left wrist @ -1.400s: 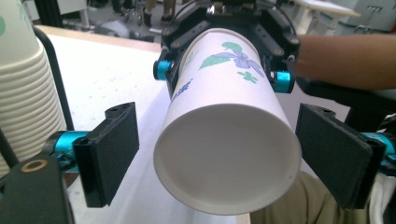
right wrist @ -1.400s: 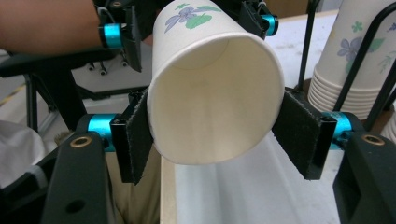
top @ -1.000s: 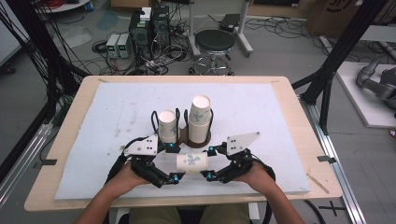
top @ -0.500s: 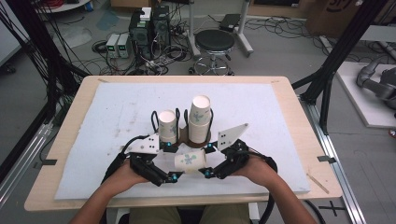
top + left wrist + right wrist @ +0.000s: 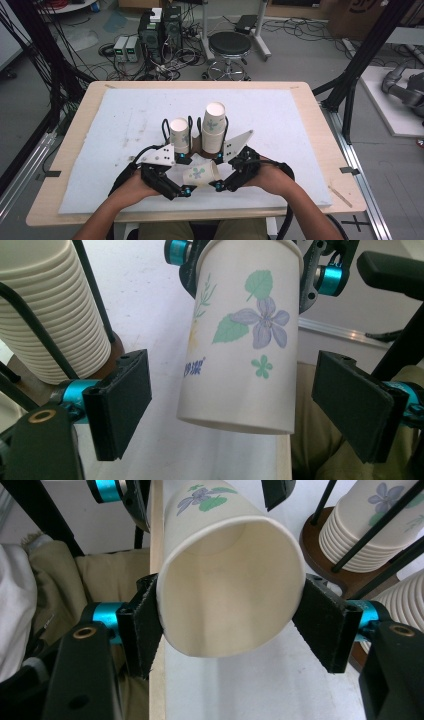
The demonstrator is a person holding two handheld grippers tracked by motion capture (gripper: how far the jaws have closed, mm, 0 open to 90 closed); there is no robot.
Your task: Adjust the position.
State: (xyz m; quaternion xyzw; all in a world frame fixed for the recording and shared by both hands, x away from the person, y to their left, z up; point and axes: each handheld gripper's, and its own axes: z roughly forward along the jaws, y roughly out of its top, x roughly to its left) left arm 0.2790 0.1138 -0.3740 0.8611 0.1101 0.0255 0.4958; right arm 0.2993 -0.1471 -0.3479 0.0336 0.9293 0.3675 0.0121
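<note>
Paper cup (image 5: 239,335): white, printed with a purple flower, green leaves, a small green blossom and blue lettering; interior plain off-white. Stacked cups (image 5: 214,127): white, same purple-and-green floral print. Cup holder base (image 5: 320,545): brown wood, black wire uprights. Gripper jaws: black, with cyan metal fittings. Table (image 5: 300,87): light wood edge, white mat (image 5: 125,120) faintly smudged grey.

1. A white paper cup (image 5: 200,173) printed with a purple flower and green leaves lies on its side in the air, just above the white mat (image 5: 100,150) near the table's front edge.
2. Its open mouth (image 5: 227,587) is squeezed slightly oval.
3. Two stacks of matching cups (image 5: 214,127) stand upright in a wire holder just behind it.
</note>
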